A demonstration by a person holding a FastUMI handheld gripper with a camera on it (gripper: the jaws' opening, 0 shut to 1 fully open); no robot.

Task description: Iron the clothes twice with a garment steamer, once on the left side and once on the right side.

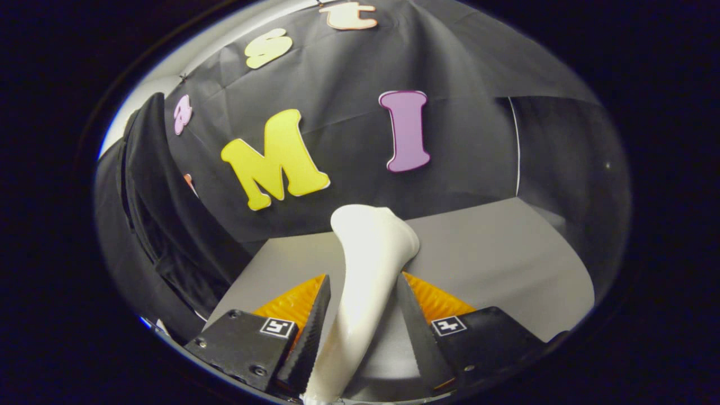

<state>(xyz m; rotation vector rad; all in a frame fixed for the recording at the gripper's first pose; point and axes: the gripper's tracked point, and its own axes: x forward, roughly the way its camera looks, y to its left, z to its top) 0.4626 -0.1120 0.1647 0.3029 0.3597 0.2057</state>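
- The gripper (pixel 360 315) is clamping the white steamer (pixel 365 270) by its slim handle, both fingers pressing its sides, so the head is rising free just beyond the fingertips.
- The head is leaning to the right, away from the dark clothes (pixel 163 225) hanging at the far left, so no steam face is meeting fabric yet.
- The grey bench (pixel 506 264) is lying beneath, with the steamer seemingly being carried above it.

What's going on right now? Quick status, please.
Hand-held gripper shut on white garment steamer. Steamer held over grey table. Dark clothes hang off to the side, beyond the fingers. Nothing between them.
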